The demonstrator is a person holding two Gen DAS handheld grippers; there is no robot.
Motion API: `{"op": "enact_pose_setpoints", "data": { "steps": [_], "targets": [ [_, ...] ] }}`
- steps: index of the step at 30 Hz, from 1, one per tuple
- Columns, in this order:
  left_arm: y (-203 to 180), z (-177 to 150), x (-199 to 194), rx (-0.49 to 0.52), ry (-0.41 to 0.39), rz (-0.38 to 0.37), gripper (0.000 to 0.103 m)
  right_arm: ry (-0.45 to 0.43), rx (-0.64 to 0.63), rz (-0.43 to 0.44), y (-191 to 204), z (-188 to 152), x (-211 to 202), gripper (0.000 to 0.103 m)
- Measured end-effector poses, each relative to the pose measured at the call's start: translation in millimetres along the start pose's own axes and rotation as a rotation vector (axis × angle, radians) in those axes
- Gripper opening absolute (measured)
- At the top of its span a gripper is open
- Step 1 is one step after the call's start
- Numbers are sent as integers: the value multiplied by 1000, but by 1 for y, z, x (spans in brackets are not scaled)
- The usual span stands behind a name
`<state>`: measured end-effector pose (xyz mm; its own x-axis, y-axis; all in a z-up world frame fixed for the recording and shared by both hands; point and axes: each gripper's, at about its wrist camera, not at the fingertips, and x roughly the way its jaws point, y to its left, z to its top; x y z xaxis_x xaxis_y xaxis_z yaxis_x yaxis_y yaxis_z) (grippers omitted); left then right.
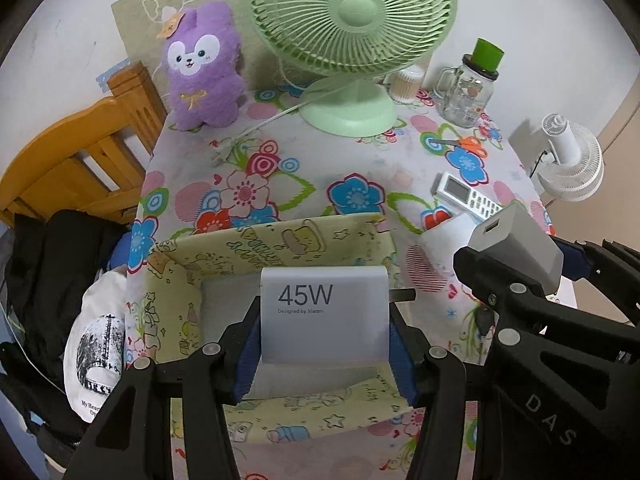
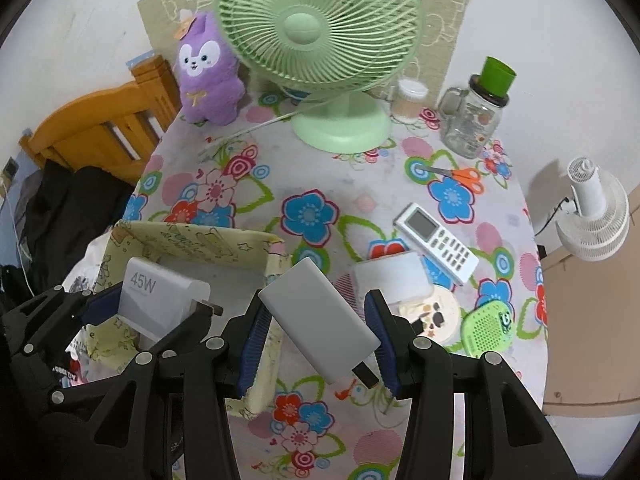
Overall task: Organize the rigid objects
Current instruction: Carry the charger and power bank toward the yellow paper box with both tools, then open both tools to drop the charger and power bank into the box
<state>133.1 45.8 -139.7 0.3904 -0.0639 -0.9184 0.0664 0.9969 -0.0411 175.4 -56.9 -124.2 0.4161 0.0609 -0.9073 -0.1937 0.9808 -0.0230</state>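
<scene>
White 45W charger (image 1: 324, 312) clamped left, grey charger (image 2: 320, 320) clamped right

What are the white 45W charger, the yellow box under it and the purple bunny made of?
The 45W charger looks like matte white hard plastic: smooth faces, rounded edges, printed lettering. The yellow box seems to be thin card or fabric-covered board; its cartoon-printed walls sag and crease. The purple bunny is plush, with fuzzy pile and a stitched-looking face.
</scene>
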Motion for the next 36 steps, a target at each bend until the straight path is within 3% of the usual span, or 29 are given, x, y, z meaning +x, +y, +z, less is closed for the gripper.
{"op": "enact_pose_setpoints", "data": {
  "steps": [10,31,34,36],
  "targets": [
    [20,3,24,-7,37,10,57,16,-47,23,30,11,20,51],
    [54,9,66,-82,119,5,58,92,-50,85,51,30,71,52],
    [53,10,64,-81,96,13,71,79,-52,61,52,30,72,56],
    [54,11,63,-82,89,14,77,62,-47,33,52,30,69,67]
  ]
}}
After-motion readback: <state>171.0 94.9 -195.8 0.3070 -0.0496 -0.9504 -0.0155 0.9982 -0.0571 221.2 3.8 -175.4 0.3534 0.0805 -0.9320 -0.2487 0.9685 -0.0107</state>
